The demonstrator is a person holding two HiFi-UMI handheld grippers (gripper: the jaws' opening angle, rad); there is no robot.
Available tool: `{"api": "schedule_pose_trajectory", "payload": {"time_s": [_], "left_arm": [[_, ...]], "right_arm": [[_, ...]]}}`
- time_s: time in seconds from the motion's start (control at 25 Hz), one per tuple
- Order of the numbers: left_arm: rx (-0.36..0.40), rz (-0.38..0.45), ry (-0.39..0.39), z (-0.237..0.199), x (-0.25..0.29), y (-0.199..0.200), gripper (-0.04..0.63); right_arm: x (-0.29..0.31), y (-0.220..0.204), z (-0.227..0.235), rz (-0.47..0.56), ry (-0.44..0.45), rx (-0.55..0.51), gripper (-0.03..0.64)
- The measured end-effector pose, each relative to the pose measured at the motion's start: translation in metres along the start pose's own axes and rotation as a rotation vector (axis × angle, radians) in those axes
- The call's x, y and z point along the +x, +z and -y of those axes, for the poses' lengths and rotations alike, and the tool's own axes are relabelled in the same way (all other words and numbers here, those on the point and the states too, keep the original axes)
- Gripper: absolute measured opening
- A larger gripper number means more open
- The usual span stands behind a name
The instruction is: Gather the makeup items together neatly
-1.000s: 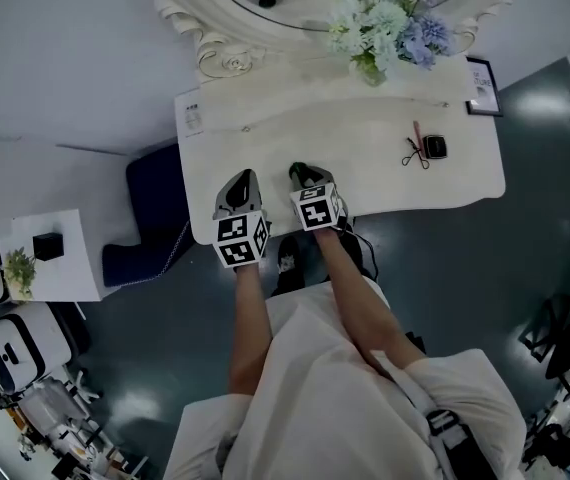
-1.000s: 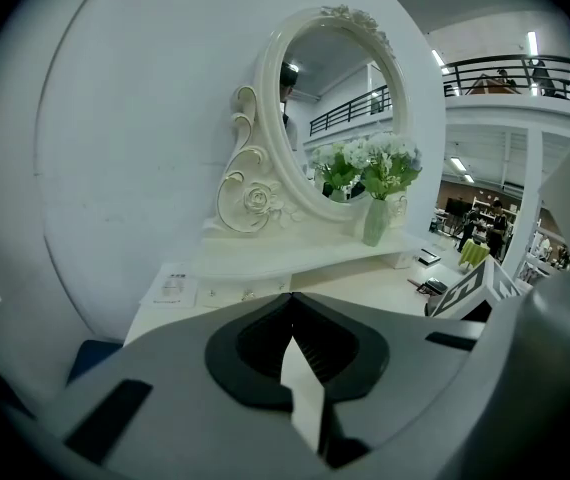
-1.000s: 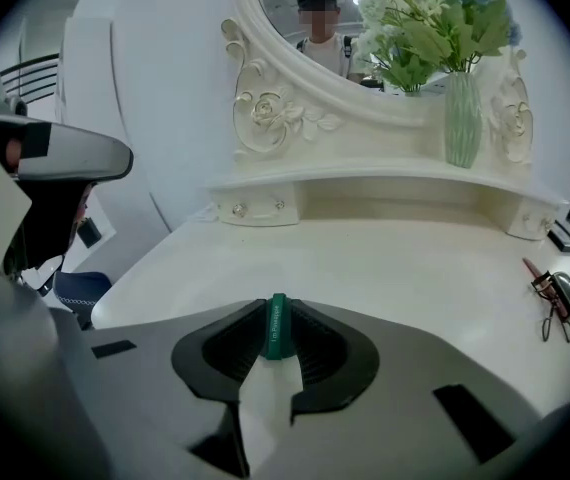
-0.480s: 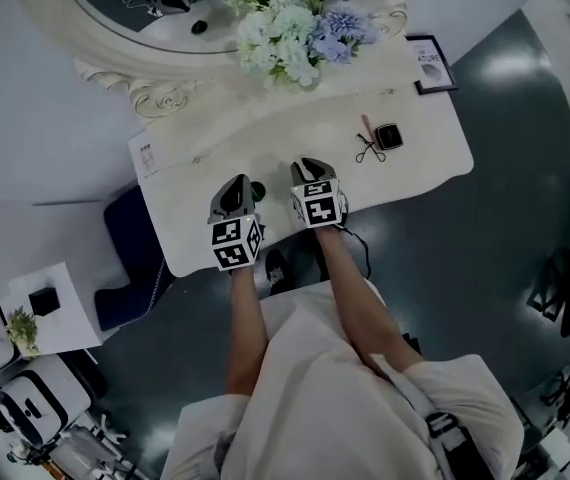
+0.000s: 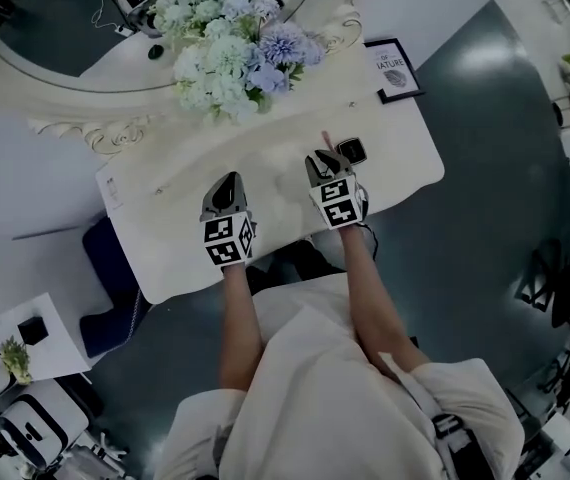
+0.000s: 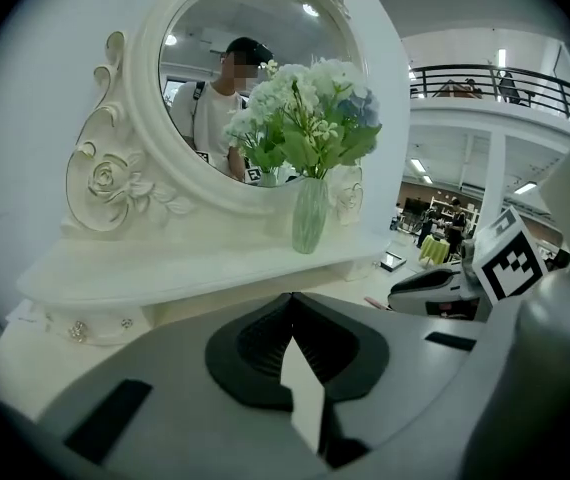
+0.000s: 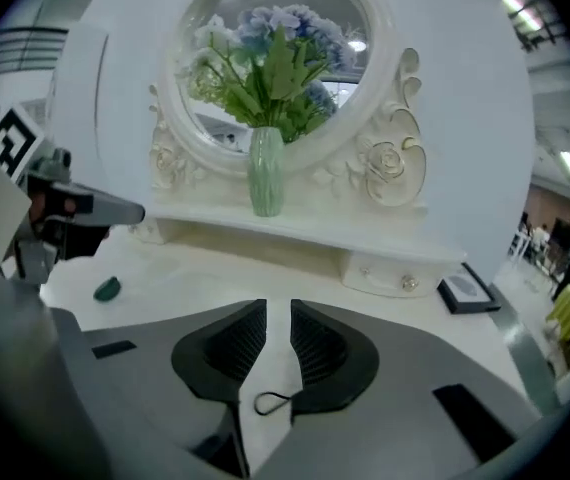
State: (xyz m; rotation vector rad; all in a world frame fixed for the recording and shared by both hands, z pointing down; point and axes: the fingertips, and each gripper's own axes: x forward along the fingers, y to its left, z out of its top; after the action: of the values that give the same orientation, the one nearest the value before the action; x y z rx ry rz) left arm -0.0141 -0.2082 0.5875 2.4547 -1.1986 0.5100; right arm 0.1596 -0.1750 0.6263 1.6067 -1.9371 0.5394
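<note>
The slim pink stick [image 5: 325, 140] and the dark square compact [image 5: 351, 151] lay close together on the white tabletop [image 5: 165, 238], right of the vase [image 7: 266, 183] and nearer the person. The right gripper [image 5: 317, 158] was just short of them, and the stick's long axis ran on from its tips. The left gripper [image 5: 229, 180] stood well apart, on the vase's other side. The right jaws were narrowly parted and empty above a thin dark loop [image 7: 273, 403]. The left jaws met. The compact looked hard and glossy.
</note>
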Motion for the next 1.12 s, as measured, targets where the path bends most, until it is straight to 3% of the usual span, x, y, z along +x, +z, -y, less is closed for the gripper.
{"api": "schedule_pose_trajectory", "payload": {"time_s": [0.12,0.28,0.44,0.48,0.56,0.76,1.12], "left_arm": [[-0.012,0.016,0.009,0.001,0.009,0.004,0.015],[-0.046,0.034,0.042,-0.010,0.013,0.003,0.015],[-0.085,0.048,0.081,-0.026,0.013,-0.001,0.015],[-0.093,0.049,0.089,-0.029,0.012,-0.003,0.015],[-0.111,0.048,0.104,-0.036,0.010,-0.009,0.015],[-0.144,0.052,0.142,-0.052,0.002,-0.019,0.015],[-0.140,0.060,0.186,-0.064,-0.017,-0.020,0.015]], "right_arm": [[0.003,-0.016,0.017,-0.062,0.031,-0.096,0.107],[0.012,-0.037,0.022,-0.139,0.098,-0.081,0.109],[0.025,-0.051,0.021,-0.221,0.125,-0.139,0.108],[0.027,-0.052,0.020,-0.230,0.127,-0.140,0.082],[0.029,-0.051,0.016,-0.235,0.141,-0.134,0.052],[0.033,-0.047,0.003,-0.235,0.189,-0.130,0.051],[0.042,-0.006,-0.043,-0.154,0.250,-0.057,0.051]]}}
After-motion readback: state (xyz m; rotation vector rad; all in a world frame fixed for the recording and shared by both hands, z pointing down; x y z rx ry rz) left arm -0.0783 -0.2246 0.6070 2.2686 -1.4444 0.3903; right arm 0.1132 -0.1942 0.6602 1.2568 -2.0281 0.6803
